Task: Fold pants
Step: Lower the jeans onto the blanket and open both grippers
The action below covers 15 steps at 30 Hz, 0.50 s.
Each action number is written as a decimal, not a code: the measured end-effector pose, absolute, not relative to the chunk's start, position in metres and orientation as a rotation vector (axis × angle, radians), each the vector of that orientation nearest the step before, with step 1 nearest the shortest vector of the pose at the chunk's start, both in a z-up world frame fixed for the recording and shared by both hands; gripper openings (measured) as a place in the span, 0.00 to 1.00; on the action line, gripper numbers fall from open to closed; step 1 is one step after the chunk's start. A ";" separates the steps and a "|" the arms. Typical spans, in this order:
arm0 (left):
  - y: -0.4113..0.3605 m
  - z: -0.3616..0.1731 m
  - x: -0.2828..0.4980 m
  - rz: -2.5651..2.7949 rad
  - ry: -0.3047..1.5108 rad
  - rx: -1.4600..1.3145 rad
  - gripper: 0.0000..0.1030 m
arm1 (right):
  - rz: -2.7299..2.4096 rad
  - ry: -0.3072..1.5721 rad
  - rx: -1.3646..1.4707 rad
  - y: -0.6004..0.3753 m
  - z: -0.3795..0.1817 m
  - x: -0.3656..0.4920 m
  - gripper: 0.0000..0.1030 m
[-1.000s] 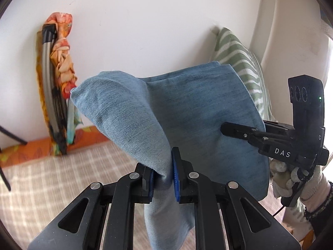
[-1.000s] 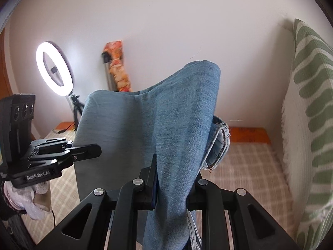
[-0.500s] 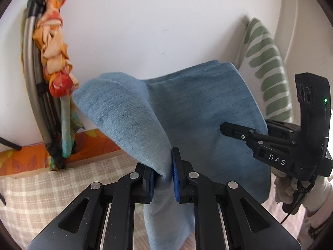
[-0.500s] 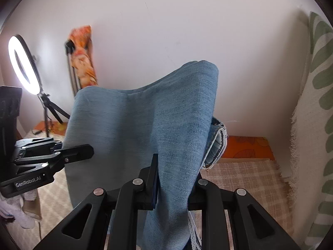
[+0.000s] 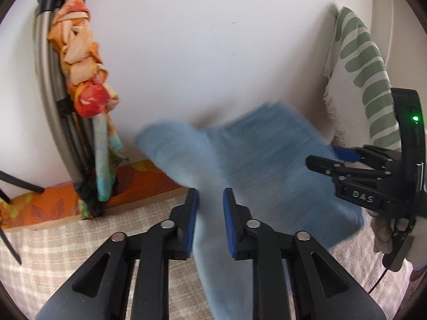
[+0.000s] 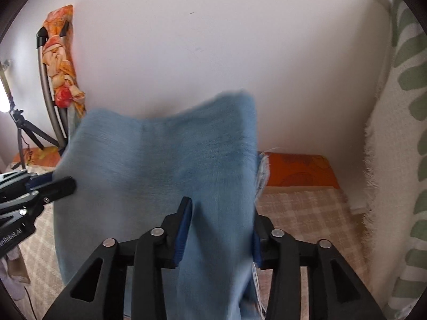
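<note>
Gaping around a fall of blue denim, the right claw (image 6: 220, 209) stands released, its pads set wide with the pants (image 6: 160, 160) hanging loosely through the gap, smeared by motion. At the left claw (image 5: 210, 194) the same cloth fills the narrow space between the blue pads, and whether it is pinched or free cannot be told through the blur. Each tool shows in the other's view: the right one at the far edge of the pants, its fingers parted with a blue pad exposed, and the left one at the opposite edge. The pants hang in the air between the two tools, over a surface under a pale checked cover (image 6: 301, 213). Beyond that cover lies an orange patterned strip (image 6: 299, 170) along the foot of a white wall (image 6: 213, 53). A cream throw with green leaf shapes (image 6: 395, 160) hangs on the right, and a folded metal frame wrapped in orange floral cloth (image 5: 77, 66) leans against the wall on the left beside a black tripod (image 6: 21, 133).
</note>
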<state>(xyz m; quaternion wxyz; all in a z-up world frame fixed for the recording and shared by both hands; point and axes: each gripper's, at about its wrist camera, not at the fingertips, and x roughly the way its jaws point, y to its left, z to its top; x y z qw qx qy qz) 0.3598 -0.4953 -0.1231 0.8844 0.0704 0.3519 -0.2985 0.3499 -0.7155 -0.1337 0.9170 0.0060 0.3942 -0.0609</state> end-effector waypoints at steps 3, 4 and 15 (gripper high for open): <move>-0.487 -0.118 0.354 -0.616 0.711 0.151 0.37 | -0.117 0.786 0.023 -0.715 -0.128 0.339 0.59; -0.484 -0.116 0.351 -0.617 0.705 0.151 0.37 | -0.119 0.780 0.025 -0.714 -0.126 0.335 0.59; -0.477 -0.093 0.318 -0.650 0.674 0.144 0.46 | -0.124 0.732 0.050 -0.713 -0.097 0.296 0.67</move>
